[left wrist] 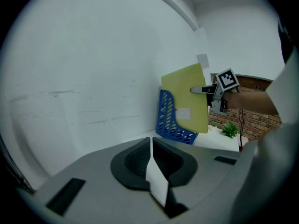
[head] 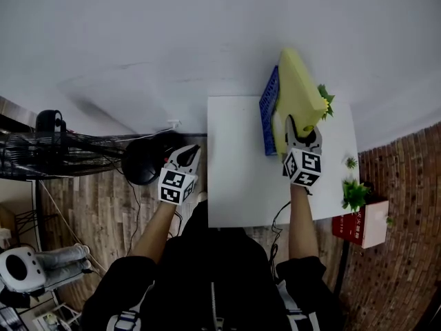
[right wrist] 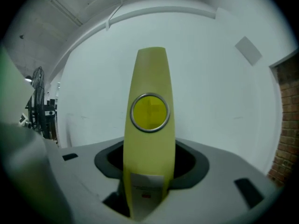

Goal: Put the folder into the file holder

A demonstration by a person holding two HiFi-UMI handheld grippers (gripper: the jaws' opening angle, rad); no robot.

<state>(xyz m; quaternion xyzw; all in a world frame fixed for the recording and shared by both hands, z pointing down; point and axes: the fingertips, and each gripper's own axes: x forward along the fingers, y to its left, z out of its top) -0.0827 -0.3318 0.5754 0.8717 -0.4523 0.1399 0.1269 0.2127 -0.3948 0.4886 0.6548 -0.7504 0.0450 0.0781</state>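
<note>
A yellow folder (head: 298, 92) stands on edge, leaning in the blue mesh file holder (head: 269, 112) at the back of the white table (head: 241, 178). My right gripper (head: 301, 135) is at the folder's near edge. In the right gripper view the folder's spine (right wrist: 149, 125) with its metal ring stands between the jaws, and a dark gap shows on each side of it. From the left gripper view the folder (left wrist: 187, 97) sits in the holder (left wrist: 170, 120). My left gripper (head: 186, 158) hangs left of the table, shut and empty (left wrist: 152, 167).
Small green plants (head: 355, 193) and a red and white box (head: 362, 226) stand at the table's right end, and another plant (head: 325, 101) is behind the folder. A black round object (head: 145, 161) lies on the wooden floor. A white wall rises behind the table.
</note>
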